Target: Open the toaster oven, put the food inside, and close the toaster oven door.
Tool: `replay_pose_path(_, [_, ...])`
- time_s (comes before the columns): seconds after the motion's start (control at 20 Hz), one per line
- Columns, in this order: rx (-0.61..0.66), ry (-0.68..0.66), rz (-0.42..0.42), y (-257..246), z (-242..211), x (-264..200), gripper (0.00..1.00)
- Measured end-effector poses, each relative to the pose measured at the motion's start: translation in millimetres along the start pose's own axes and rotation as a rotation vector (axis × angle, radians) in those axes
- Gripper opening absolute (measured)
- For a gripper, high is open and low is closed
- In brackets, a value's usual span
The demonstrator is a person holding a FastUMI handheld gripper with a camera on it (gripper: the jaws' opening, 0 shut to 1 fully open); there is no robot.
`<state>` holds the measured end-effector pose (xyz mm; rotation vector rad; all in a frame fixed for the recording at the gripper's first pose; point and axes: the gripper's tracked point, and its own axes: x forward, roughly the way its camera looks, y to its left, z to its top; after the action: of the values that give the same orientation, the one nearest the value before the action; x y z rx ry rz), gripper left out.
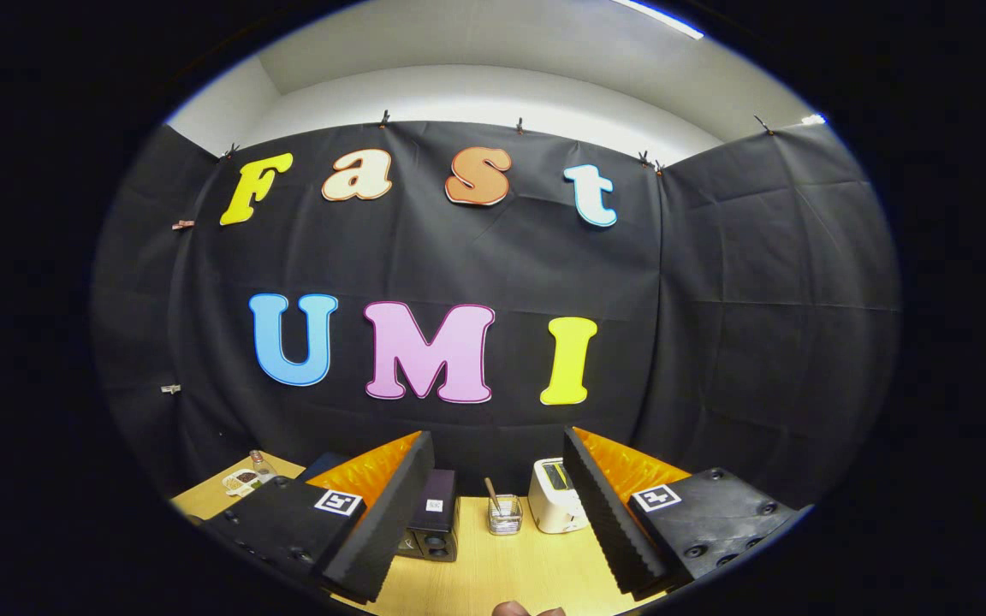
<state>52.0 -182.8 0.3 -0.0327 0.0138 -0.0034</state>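
Claw (493, 522) is black with ridged pads, orange behind them, plus black-and-white square markers. Desk (501, 573) is light wood, toaster oven (433, 524) black, toaster (555, 496) cream, small jar (504, 515) clear.

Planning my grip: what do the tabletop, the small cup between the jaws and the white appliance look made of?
Tabletop: pale wood or laminate, matte, faint grain. Cup: clear glass or plastic, see-through, holding a stick. White appliance: glossy, likely plastic or painted metal, with a bright sheen. The gripper is open, its jaws apart around all three.
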Motion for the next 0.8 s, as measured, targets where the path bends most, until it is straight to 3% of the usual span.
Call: replay_pose_path(0.8, [-0.012, -0.015, 0.007, 2.6, 7.5, -21.0, 0.98])
